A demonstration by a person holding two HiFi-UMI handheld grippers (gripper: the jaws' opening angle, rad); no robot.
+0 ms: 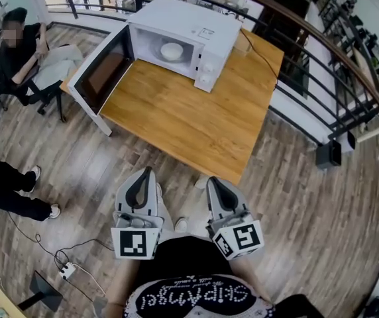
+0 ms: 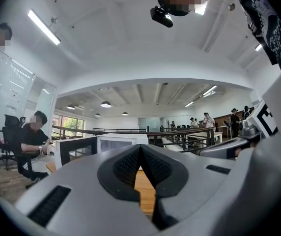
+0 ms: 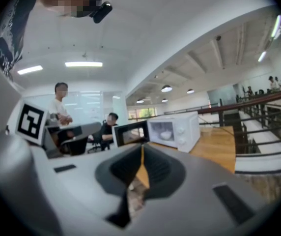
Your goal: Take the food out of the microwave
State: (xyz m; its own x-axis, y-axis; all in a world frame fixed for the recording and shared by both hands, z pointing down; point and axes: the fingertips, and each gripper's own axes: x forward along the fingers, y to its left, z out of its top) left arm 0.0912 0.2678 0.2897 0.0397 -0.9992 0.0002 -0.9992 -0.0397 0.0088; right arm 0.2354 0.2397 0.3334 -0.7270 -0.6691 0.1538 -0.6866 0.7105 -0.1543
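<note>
A white microwave (image 1: 189, 35) stands at the far end of a wooden table (image 1: 196, 114), its door (image 1: 100, 71) swung wide to the left. Inside sits a white bowl (image 1: 171, 50), which also shows in the right gripper view as a bowl (image 3: 165, 134) in the open microwave (image 3: 175, 130). My left gripper (image 1: 144, 173) and right gripper (image 1: 215, 181) hover side by side over the floor, short of the table's near edge. Both are shut with nothing between the jaws. The left gripper view shows the microwave (image 2: 116, 142) ahead, beyond the closed jaws.
A seated person (image 1: 17, 48) is at the far left by the door. Another person's legs (image 1: 10, 194) stand at the left. A black railing (image 1: 328, 65) runs behind and right of the table. A power strip and cable (image 1: 67, 267) lie on the floor.
</note>
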